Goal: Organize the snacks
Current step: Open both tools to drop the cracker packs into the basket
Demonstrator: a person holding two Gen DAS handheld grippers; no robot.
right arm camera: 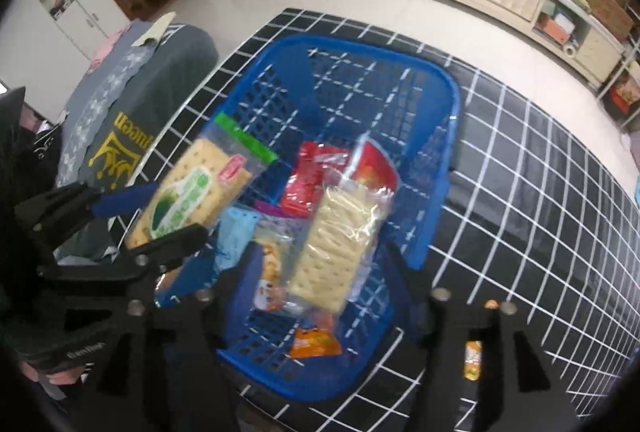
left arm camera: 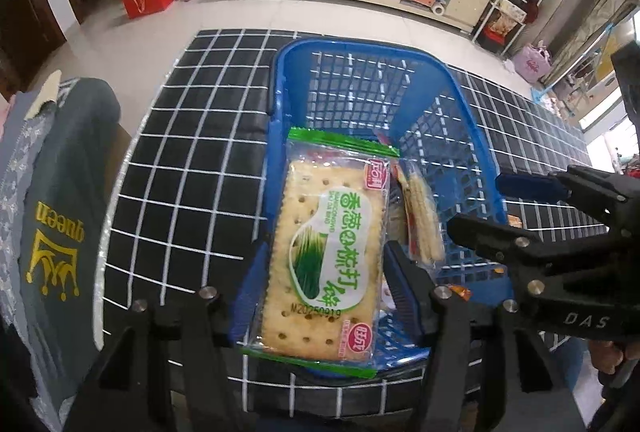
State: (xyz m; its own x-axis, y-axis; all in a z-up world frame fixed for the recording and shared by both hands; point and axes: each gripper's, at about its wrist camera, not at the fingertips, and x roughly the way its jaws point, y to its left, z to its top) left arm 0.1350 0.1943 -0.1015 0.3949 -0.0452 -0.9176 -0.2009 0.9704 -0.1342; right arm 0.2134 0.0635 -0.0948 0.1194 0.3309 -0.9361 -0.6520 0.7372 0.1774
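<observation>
left gripper angled down (clamping green cracker pack), over blue basket

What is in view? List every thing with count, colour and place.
basket: one, blue, on the cloth
cloth: one, black with white grid, over the table
green cracker packet: one, green-trimmed, over the basket's left side
red cracker packet: one, red-topped, in the basket
red snack packet: one, red, in the basket
orange packet: one, orange, basket's near end
garment: one, grey with yellow crown, left of the table
left gripper: black, clamping the green cracker packet
right gripper: black, open around the red cracker packet
</observation>
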